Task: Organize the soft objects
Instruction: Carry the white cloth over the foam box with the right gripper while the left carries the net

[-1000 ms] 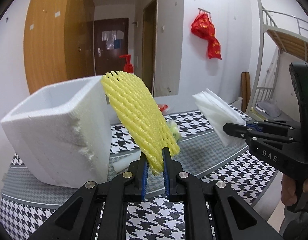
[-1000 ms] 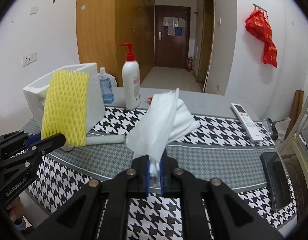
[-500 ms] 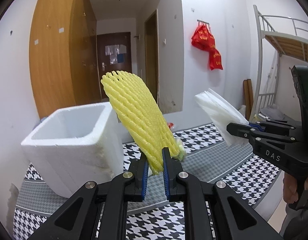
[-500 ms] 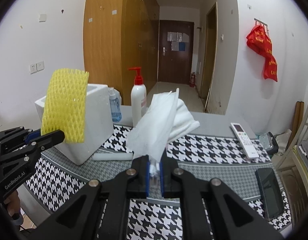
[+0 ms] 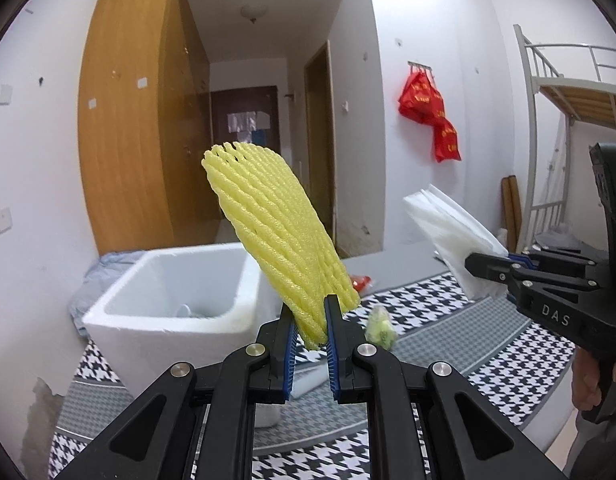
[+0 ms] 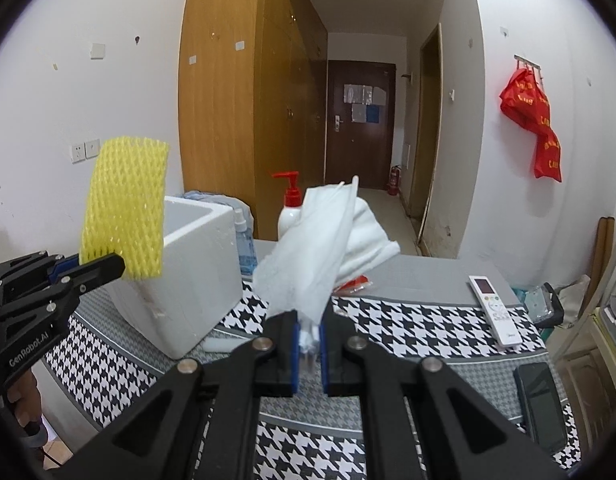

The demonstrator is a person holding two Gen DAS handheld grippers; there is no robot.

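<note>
My left gripper (image 5: 309,312) is shut on a yellow foam net sleeve (image 5: 275,232) and holds it upright, above and just right of the open white foam box (image 5: 167,312). The sleeve also shows in the right wrist view (image 6: 125,204), in front of the box (image 6: 195,264). My right gripper (image 6: 308,324) is shut on a bundle of white foam sheets (image 6: 316,248), held above the table to the right of the box. It shows in the left wrist view (image 5: 484,264) with the sheets (image 5: 448,236).
A houndstooth cloth covers the table (image 6: 408,328). A red-pump lotion bottle (image 6: 289,208) and a blue spray bottle (image 6: 243,244) stand behind the box. A remote (image 6: 494,308) and a phone (image 6: 542,404) lie at the right. A small green packet (image 5: 382,326) and a white tube (image 6: 223,345) lie near the box.
Both grippers have risen with their loads. The box has dropped lower in both views and its open inside now shows in the left wrist view.
</note>
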